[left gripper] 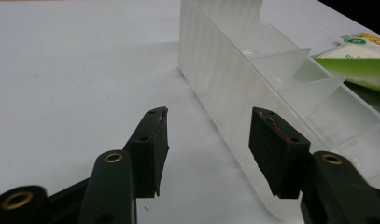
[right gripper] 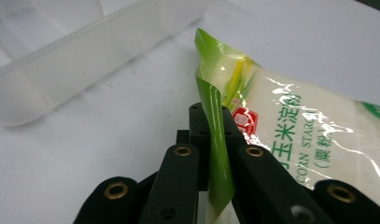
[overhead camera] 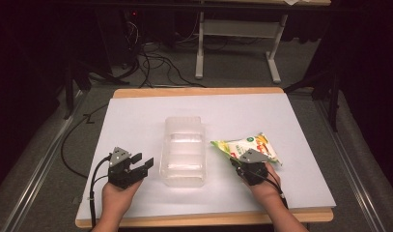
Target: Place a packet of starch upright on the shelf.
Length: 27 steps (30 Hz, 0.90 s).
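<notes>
The corn starch bag lies on the white surface at the right in the high view, just beside the clear plastic box that stands in the middle, its long side running away from the person. The right gripper sits at the bag's near edge, held by the person's right hand, with its fingers drawn together on that edge. The left gripper, in the left hand, rests on the surface to the left of the box with its fingers spread and nothing between them; they point toward the box's near corner.

In the left gripper view, the two fingers stand wide apart over bare surface. The right-hand one is close against the box's outer wall, though I cannot tell whether it touches. Inner dividers split the box into compartments, and a corner of the bag shows beyond it.

In the right gripper view, the fingers are pressed tight on a green, folded-up edge of the bag, which stands up between them. The bag's printed face stretches off to the right, flat on the surface. The box lies apart at upper left, empty where it can be seen.
</notes>
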Motion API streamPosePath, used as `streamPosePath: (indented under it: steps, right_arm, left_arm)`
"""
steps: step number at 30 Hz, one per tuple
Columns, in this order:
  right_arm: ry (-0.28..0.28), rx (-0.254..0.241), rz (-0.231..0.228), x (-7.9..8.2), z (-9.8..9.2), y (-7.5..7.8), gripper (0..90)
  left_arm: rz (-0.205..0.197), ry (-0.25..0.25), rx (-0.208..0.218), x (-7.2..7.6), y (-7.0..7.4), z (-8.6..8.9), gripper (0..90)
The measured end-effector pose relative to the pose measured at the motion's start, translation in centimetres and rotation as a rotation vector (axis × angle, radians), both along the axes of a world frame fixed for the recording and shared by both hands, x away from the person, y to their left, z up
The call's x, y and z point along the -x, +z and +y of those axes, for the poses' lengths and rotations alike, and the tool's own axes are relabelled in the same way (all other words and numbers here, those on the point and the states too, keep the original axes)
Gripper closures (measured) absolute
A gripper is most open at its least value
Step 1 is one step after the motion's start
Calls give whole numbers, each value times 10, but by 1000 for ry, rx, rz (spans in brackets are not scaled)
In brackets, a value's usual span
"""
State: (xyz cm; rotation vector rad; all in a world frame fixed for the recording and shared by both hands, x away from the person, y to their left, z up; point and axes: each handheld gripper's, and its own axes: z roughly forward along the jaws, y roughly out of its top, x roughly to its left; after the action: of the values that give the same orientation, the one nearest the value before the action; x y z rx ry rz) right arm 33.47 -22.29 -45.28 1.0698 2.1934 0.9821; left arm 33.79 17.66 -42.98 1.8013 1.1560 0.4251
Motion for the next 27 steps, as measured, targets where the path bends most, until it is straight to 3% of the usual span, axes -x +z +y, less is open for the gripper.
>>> streamPosePath:
  steps: [8, 15, 18, 22, 27]
  right_arm:
    - [-7, -57, -51, 5, -10, 13, 900]
    - [-2, -129, -123, 9, -12, 30, 900]
    - [-11, -161, -150, 7, -11, 37, 900]
    - [-10, -183, -176, 4, -5, 47, 900]
    - [-7, -195, -199, -3, 7, 55, 900]
  left_arm:
    - [-1, 0, 3, 0, 0, 1, 474]
    - [-5, 2, 2, -1, 0, 3, 471]
    - [-2, -1, -6, -2, 0, 3, 462]
    - [-24, -9, -63, -2, -1, 1, 460]
    - [-32, -5, -74, -2, 0, 4, 454]
